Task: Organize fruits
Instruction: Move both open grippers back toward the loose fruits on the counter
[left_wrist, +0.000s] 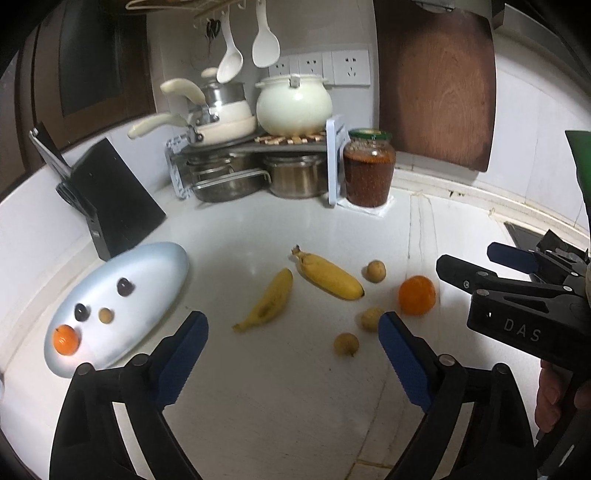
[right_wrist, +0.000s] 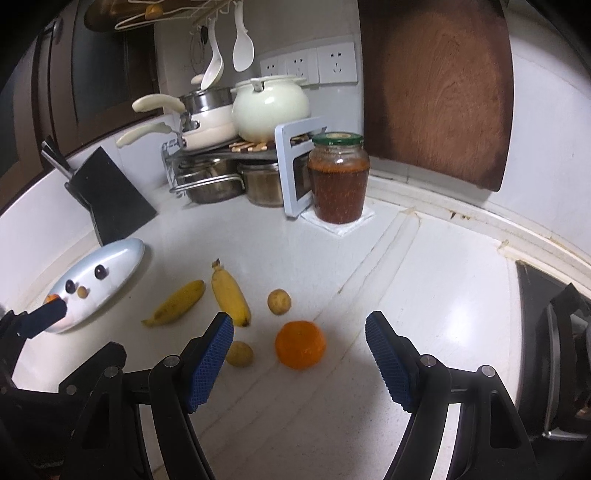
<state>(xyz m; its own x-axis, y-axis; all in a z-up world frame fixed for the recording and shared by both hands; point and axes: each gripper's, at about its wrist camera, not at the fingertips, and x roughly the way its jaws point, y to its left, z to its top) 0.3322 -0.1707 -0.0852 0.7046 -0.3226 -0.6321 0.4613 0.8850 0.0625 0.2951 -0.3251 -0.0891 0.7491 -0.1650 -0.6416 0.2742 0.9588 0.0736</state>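
On the white counter lie two bananas (left_wrist: 267, 301) (left_wrist: 332, 275), an orange (left_wrist: 416, 295) and three small brown round fruits (left_wrist: 376, 271) (left_wrist: 371, 319) (left_wrist: 346, 344). A pale oval plate (left_wrist: 147, 266) at the left holds a small orange (left_wrist: 66, 339), two dark fruits (left_wrist: 124, 287) and a brown one (left_wrist: 106, 315). My left gripper (left_wrist: 293, 321) stands open above the counter, short of the bananas. My right gripper (right_wrist: 299, 317) is open too; the orange (right_wrist: 300, 344) shows between its fingers, clear of both pads. A brown fruit (right_wrist: 239, 353) lies beside its left finger.
A jar of red-brown preserve (left_wrist: 369, 173), a rack of pots (left_wrist: 258, 147) and a black knife block (left_wrist: 110, 199) line the back of the counter. A wooden cutting board (left_wrist: 436, 85) leans on the wall. A dark hob (right_wrist: 554, 350) borders the right.
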